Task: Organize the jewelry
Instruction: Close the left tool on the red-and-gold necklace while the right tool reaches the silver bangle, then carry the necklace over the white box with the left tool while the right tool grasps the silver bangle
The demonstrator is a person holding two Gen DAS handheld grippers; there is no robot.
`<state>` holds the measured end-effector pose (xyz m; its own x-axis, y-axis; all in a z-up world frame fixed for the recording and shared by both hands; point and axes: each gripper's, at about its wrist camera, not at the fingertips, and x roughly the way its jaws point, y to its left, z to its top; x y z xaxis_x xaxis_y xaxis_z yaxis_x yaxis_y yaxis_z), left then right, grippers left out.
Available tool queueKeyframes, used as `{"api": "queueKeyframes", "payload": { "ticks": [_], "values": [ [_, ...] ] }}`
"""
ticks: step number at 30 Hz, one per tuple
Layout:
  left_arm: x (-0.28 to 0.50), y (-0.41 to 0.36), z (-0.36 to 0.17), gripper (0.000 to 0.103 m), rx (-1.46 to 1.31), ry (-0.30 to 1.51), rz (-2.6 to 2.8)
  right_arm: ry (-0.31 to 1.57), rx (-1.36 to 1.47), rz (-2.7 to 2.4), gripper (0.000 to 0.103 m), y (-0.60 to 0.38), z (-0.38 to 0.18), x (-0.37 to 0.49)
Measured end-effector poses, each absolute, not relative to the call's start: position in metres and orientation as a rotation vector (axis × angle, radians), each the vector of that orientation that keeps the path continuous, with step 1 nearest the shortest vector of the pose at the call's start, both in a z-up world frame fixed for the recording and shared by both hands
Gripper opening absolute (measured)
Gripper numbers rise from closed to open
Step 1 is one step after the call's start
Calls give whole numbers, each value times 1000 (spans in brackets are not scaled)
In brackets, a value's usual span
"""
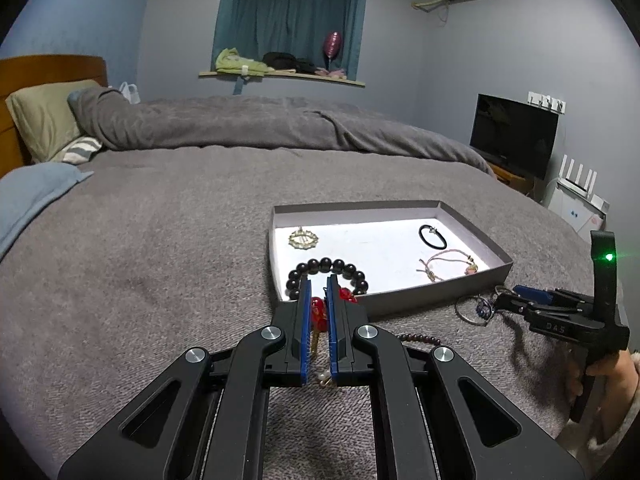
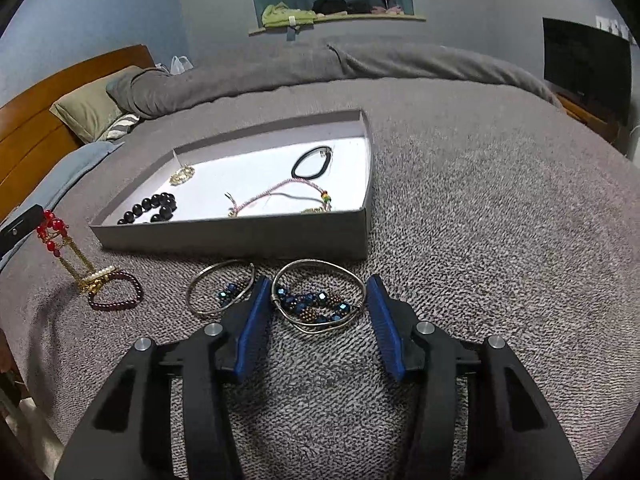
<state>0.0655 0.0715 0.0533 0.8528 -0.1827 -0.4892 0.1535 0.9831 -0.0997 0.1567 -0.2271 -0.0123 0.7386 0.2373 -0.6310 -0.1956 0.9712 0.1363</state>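
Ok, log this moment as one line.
left gripper: shut on red bead necklace | right gripper: open around silver bangle | tray: four pieces inside

Black hand-held gripper (image 2: 318,300), blue ribbed pads (image 2: 252,320), silver screws, green light

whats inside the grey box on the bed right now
Inside the grey box: a black bead bracelet, a gold ornament, a black hair tie and a pink cord bracelet. The near wall hides the floor strip right behind it.
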Motion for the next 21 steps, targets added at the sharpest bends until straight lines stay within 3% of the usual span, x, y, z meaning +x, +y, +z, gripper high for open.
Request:
{"api": "queueKeyframes", "payload": {
  "ticks": [12,21],
  "values": [
    [76,68,86,8,-44,469,-194,591,52,264,49,-222,24,153],
    [145,41,112,8,6,480,-253,572,14,309,49,-191,42,202]
  ]
}}
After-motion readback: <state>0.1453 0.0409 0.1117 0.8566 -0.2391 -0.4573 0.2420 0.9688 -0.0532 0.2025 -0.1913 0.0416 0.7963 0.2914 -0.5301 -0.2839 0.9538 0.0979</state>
